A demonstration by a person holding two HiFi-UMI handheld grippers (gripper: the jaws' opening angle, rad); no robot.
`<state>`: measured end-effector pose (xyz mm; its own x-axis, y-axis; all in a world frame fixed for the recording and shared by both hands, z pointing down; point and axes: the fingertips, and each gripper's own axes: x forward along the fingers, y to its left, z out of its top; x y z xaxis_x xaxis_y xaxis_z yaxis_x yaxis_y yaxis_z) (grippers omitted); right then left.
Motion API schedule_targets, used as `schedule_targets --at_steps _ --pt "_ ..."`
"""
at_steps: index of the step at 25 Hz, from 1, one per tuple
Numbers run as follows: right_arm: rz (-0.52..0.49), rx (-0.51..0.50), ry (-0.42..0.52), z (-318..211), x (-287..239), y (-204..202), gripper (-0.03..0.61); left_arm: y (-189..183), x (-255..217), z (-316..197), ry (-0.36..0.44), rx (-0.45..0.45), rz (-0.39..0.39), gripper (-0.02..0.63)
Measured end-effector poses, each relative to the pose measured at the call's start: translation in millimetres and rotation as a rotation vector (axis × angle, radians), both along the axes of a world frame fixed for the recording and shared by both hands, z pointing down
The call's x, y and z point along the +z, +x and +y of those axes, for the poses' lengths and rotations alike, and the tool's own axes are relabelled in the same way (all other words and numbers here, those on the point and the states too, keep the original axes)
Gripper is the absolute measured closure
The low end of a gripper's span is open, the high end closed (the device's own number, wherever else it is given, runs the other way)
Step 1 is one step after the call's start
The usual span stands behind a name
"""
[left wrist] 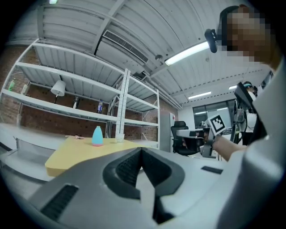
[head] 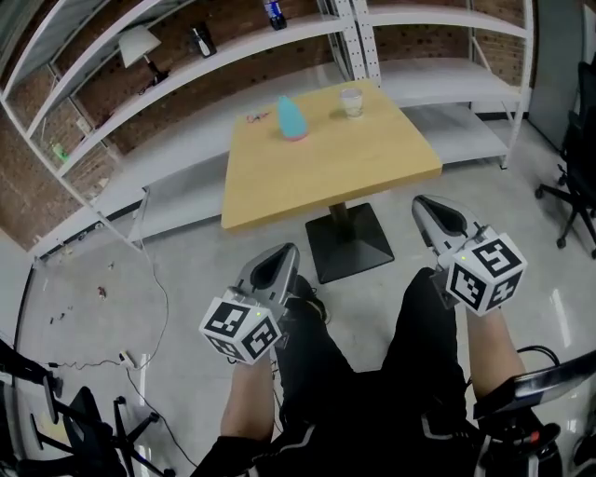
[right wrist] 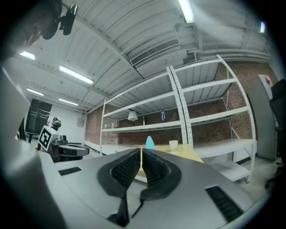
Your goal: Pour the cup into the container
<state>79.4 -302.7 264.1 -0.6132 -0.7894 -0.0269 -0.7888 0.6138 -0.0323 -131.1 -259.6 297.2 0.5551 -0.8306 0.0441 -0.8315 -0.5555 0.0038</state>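
A clear plastic cup (head: 351,102) stands near the far right corner of the yellow table (head: 372,163). To its left stands a tall teal container (head: 291,119) with a pink base. Both of my grippers hang over the person's lap, short of the table's near edge. The left gripper (head: 282,257) is shut and holds nothing; so is the right gripper (head: 427,208). Past the shut left gripper (left wrist: 141,150) I see the container (left wrist: 97,136) and the cup (left wrist: 119,136). Far ahead of the shut right gripper (right wrist: 141,152) are the container (right wrist: 149,142) and the cup (right wrist: 173,145).
White metal shelves (head: 214,70) run behind the table, carrying a lamp (head: 140,47) and a dark bottle (head: 275,13). The table's black pedestal base (head: 348,240) sits on the floor between the grippers. An office chair (head: 573,177) stands at right; cables (head: 130,359) lie at left.
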Motion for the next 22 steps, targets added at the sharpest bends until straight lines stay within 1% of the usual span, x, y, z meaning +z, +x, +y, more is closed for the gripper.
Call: schedule_targets --at_steps 3,10,14,17,19,21,22 --pt "-0.001 -0.002 -0.005 -44.1 0.9 -14.9 0.575 -14.4 -3.4 -44.5 0.004 0.000 0.006 0.620" --pt "-0.014 -0.001 -0.015 -147.3 5.2 -43.1 0.572 -39.5 -8.5 -138.8 0.015 0.008 -0.025 0.620" --pt "-0.024 0.006 -0.014 -205.5 3.9 -56.7 0.546 -56.2 -15.2 -193.3 0.020 0.016 -0.030 0.620" --pt "-0.028 0.014 -0.024 -244.7 6.3 -63.4 0.534 -66.3 -15.9 -229.3 0.009 0.031 -0.022 0.620" --pt "-0.028 0.024 -0.035 -272.5 7.2 -65.3 0.521 -70.2 -19.7 -253.5 0.015 0.035 -0.040 0.620" --pt "-0.023 0.039 -0.050 -299.6 8.6 -66.0 0.497 -70.3 -24.5 -274.8 0.024 0.056 -0.063 0.620" --pt "-0.019 0.046 -0.058 -312.3 9.5 -66.0 0.470 -69.5 -25.1 -284.5 0.022 0.073 -0.071 0.620"
